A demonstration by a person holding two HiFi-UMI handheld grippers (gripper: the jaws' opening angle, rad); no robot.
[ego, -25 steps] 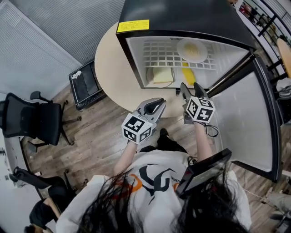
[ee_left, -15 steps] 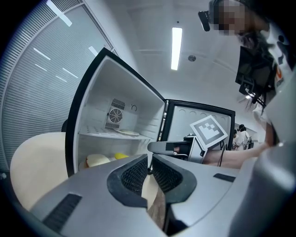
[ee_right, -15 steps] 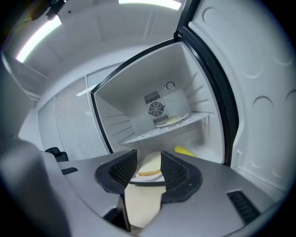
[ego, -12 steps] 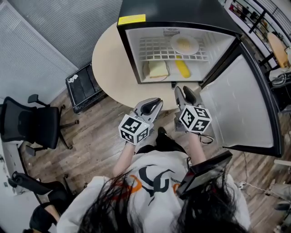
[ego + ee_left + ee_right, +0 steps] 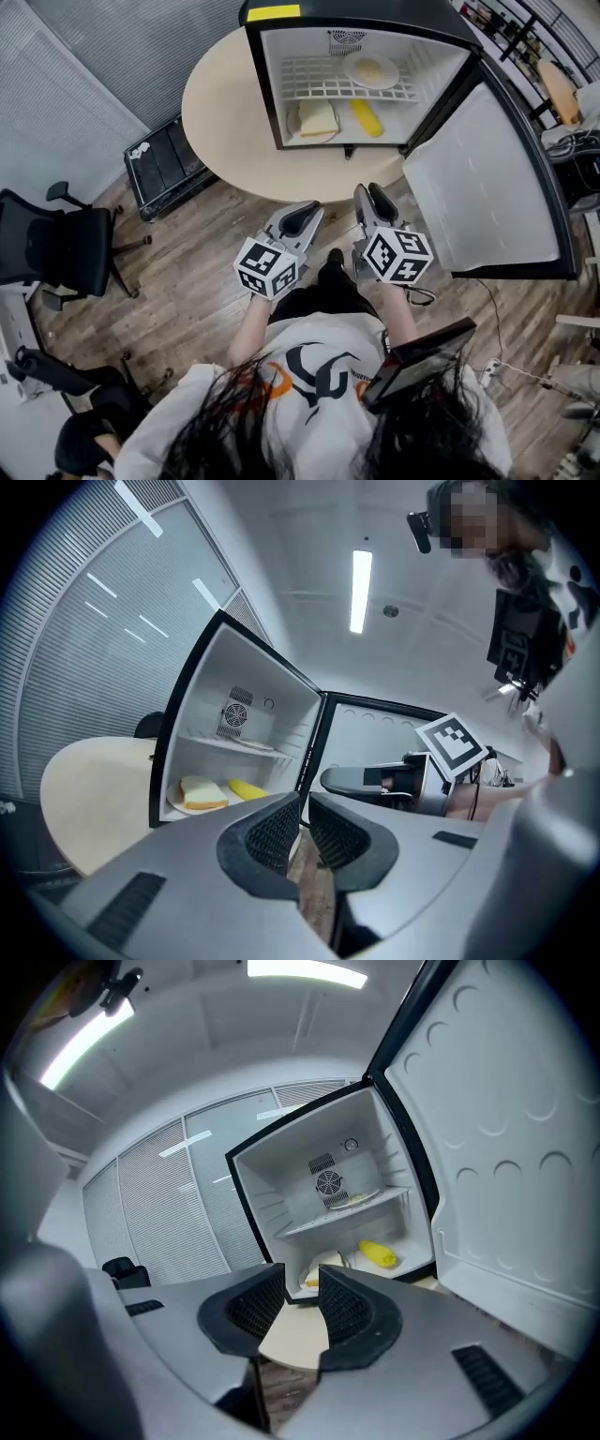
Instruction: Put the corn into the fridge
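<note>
The yellow corn [image 5: 366, 117] lies on the floor of the open fridge [image 5: 272, 84], right of a sandwich on a plate [image 5: 314, 119]; it also shows in the left gripper view as corn [image 5: 247, 788] and in the right gripper view as corn [image 5: 377, 1254]. Both grippers hang over the wooden floor in front of the table, well short of the fridge. My left gripper [image 5: 305, 214] [image 5: 305, 808] is shut and empty. My right gripper [image 5: 370, 194] [image 5: 301, 1283] has just been closing; a small gap remains between its pads, with nothing in it.
The fridge stands on a round beige table [image 5: 225, 112], its door [image 5: 478, 178] swung wide to the right. A plate of food [image 5: 370, 70] rests on the wire shelf. A black crate [image 5: 159, 164] and an office chair [image 5: 56, 248] stand at the left.
Both grippers have drawn back from the fridge towards the person. The right gripper's jaws went from wide apart to nearly together. The corn stays on the fridge floor.
</note>
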